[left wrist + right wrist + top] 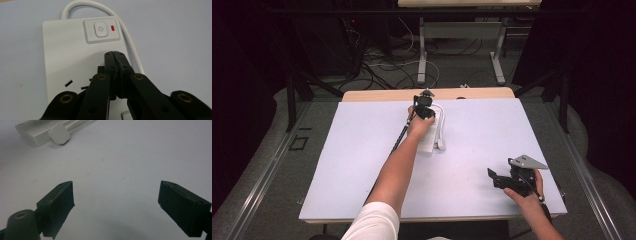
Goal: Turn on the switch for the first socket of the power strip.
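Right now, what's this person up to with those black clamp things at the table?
A person holds a two-jaw gripper in each hand. The left gripper, jaws shut, is over a white power strip at the far side of the table, its tips close below the strip's power button, whose red light is on. The right gripper sits near the table's front edge, jaws open with nothing between them.

A: Desk (492, 145) under a pale lavender-white sheet, wooden edge (377, 95) bare along the far side.
B: Beyond it?
A: Grey floor (452, 70), loose cables (382, 70) strewn across. Second table (462, 30) on white legs farther back.
B: Sides, light?
A: Dark curtains (592, 60) left and right, black frame struts (564, 100). Lit from above, bright on the sheet, dim at the edges.
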Demonstrator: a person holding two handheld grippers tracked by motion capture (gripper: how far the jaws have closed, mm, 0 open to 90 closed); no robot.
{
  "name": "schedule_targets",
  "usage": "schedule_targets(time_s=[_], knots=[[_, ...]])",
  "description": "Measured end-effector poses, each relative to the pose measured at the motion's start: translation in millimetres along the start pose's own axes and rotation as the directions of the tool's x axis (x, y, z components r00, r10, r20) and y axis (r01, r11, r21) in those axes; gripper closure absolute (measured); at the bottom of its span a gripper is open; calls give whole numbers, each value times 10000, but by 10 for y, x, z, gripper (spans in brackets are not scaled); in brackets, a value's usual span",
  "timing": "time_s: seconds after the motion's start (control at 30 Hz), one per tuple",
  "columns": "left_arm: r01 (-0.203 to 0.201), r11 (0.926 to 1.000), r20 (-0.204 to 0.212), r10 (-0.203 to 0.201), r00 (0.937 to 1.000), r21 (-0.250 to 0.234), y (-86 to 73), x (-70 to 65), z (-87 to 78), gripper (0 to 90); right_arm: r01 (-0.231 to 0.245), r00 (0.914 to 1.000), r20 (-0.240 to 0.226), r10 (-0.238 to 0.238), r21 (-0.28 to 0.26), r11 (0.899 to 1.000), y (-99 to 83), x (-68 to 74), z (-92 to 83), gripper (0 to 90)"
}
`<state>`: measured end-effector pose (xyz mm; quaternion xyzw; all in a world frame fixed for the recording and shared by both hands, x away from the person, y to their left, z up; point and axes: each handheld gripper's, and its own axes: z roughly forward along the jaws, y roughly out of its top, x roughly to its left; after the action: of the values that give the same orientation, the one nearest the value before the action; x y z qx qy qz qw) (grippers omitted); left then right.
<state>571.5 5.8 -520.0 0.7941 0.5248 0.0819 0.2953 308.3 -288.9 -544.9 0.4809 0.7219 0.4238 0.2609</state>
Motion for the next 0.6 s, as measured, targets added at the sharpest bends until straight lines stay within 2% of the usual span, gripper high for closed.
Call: schedule_targets(time_s=[0.07,0.1,0.4,0.43,0.6], knots=[[22,10000,-55,-22,10000,-7,0,-13,1,900,-43,10000,23,43,53,10000,0,-2,-5,126],[-99,9999,-60,99,9999,88,3,-6,-8,900,-17,10000,8,17,1,10000,-1,-8,0,126],[-26,10000,17,26,10000,-42,15,-35,-62,898,-47,10000,20,47,3,10000,-6,-15,9,126],[-145,9999,-6,145,9999,20,19,-30,-76,896,-71,10000,-23,72,33,10000,-6,-12,7,126],[-187,9998,8,187,9998,-33,24,-47,-107,885,-109,9999,65,109,25,9999,-6,-15,7,127]])
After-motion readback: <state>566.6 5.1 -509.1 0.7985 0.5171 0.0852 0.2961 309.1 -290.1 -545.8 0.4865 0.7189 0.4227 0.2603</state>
